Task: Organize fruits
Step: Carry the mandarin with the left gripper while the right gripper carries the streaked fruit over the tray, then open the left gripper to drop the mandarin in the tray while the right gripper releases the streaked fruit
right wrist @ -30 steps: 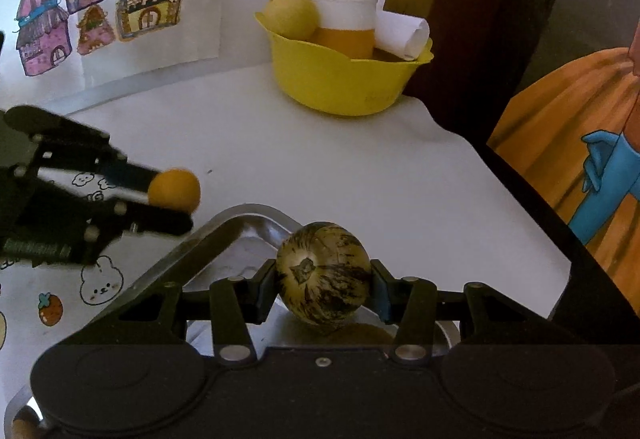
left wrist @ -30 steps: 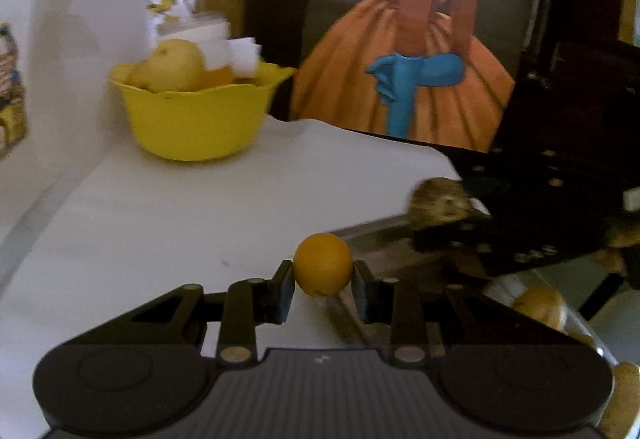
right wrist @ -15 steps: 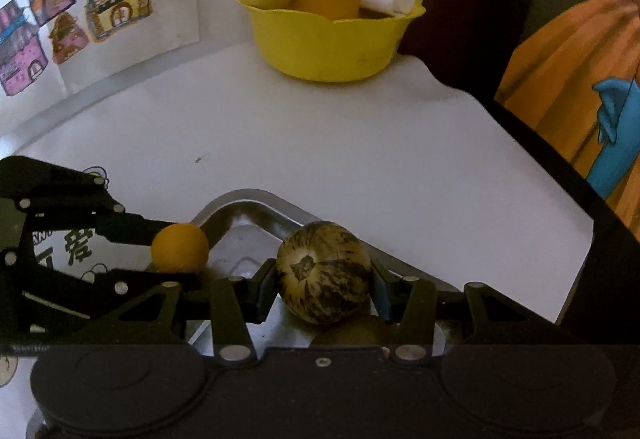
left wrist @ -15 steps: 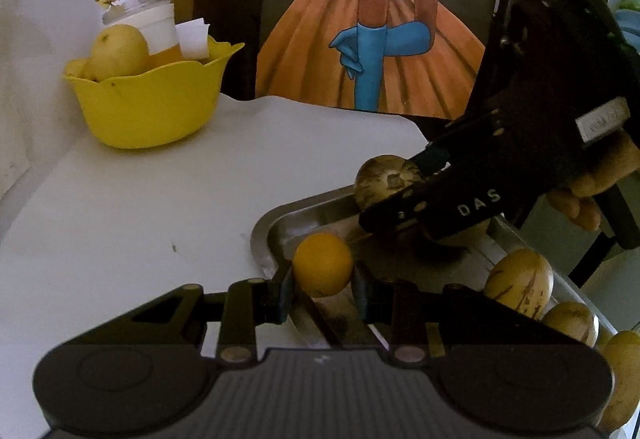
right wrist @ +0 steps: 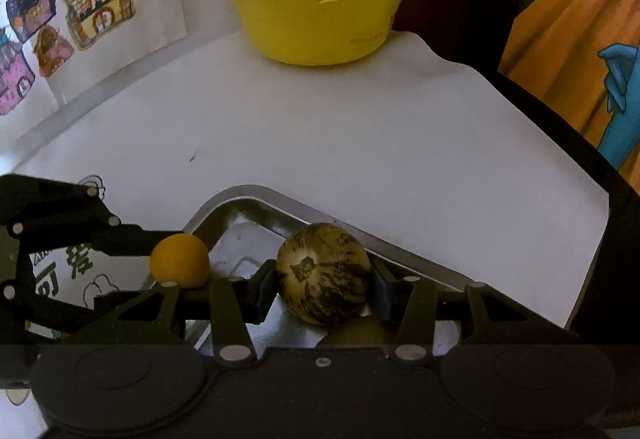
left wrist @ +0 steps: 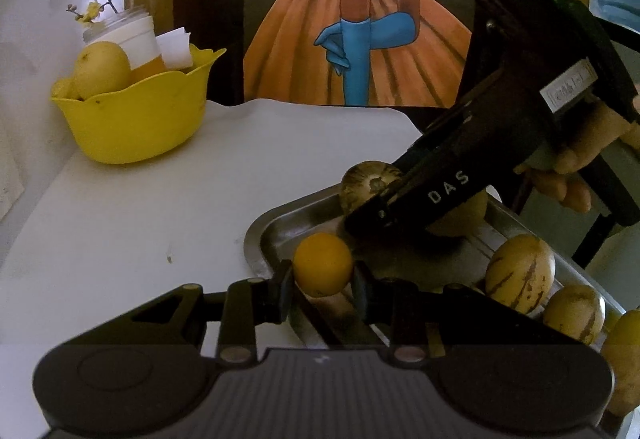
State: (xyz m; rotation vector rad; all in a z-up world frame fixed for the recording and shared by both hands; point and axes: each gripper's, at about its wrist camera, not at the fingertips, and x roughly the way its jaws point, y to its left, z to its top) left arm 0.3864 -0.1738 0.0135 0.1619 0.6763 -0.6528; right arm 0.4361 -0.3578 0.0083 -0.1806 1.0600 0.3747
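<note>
My left gripper [left wrist: 322, 281] is shut on a small orange [left wrist: 322, 263] and holds it over the near left corner of a metal tray [left wrist: 256, 235]. My right gripper [right wrist: 322, 289] is shut on a striped brown-and-cream melon [right wrist: 323, 273], low over the tray's far corner [right wrist: 240, 195]. The melon [left wrist: 370, 181] and the right gripper body show in the left wrist view. The orange [right wrist: 180, 259] in the left gripper's fingers shows in the right wrist view. Several striped yellow fruits [left wrist: 520, 273] lie in the tray at the right.
A yellow bowl [left wrist: 136, 123] with a yellow fruit [left wrist: 102, 69], a cup and rolled paper stands at the table's far left; it also shows in the right wrist view [right wrist: 320, 27]. Drawings hang on the wall [right wrist: 96, 3]. The table edge [right wrist: 588, 263] lies to the right.
Both grippers have come lower and closer over the tray, still holding their fruits. The left gripper has swung right, bringing the orange over the tray corner.
</note>
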